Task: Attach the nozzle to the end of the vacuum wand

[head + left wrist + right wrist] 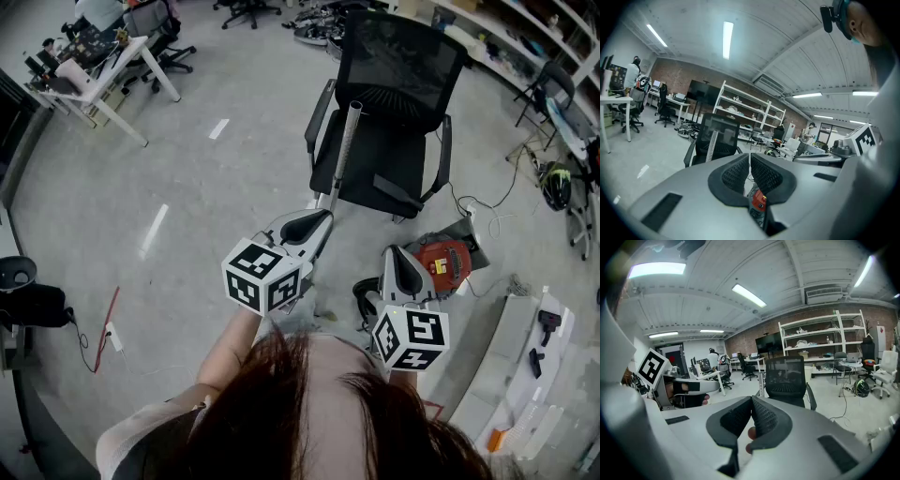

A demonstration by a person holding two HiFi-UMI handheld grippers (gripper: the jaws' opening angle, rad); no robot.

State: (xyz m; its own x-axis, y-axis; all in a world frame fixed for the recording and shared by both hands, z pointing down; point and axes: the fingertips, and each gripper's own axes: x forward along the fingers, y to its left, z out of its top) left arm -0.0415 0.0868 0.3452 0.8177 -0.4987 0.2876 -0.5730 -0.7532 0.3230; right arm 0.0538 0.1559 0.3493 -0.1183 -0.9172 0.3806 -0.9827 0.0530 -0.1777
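Right now both grippers hold nothing. The left gripper (322, 220) has its jaws pressed together, and so does the right gripper (398, 255). Just past the right one, at 2 o'clock, sits the red vacuum body (448, 259). Farther off, at 12 o'clock, the vacuum wand (348, 141) leans on the black chair (398, 70). I cannot pick out the nozzle. Best to open the jaws wide first, then grab the wand firmly so it does not tip.

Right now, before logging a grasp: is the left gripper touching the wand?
Apart. Left gripper view: the left gripper is shut, empty; the wand leans on the chair far beyond.
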